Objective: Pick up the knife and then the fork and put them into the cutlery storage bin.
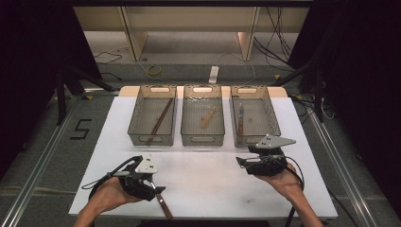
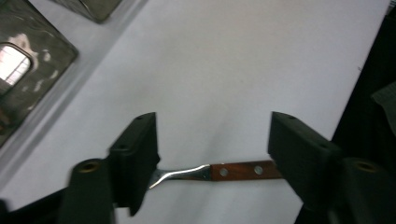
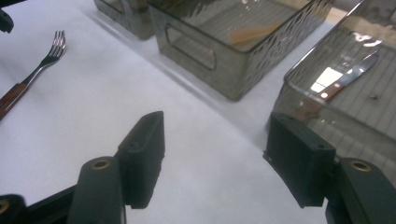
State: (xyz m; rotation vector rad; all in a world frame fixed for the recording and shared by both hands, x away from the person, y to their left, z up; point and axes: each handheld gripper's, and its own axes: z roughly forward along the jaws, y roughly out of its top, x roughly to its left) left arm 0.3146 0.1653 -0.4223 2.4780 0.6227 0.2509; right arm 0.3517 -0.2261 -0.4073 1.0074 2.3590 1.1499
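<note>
The left gripper (image 1: 152, 188) sits at the near-left part of the white counter (image 1: 208, 179), close to its front edge. In the left gripper view its jaws stand apart on either side of a fork (image 2: 219, 171) with a riveted wooden handle, which lies flat on the counter and crosses the gap between them. The metal neck runs behind the left jaw and the handle end reaches the right one; whether either pad actually presses on it is hard to tell from this angle, but a gap shows and the fork rests on the surface.

The right gripper (image 1: 242, 162) is held at the near-right part of the counter, just in front of the right basket (image 1: 272, 118). Its jaws are fairly wide with nothing between them.

Three perforated grey baskets stand side by side along the far edge. The left basket (image 1: 137, 116) holds a pair of dark chopsticks (image 1: 160, 121), the middle basket (image 1: 185, 118) a pale wooden utensil (image 1: 209, 116), and the right basket a knife (image 3: 348, 78) with a wooden handle.

The one piece of writing that can be read is a dark figure "5" (image 1: 81, 129) marked on the floor to the left of the counter.
</note>
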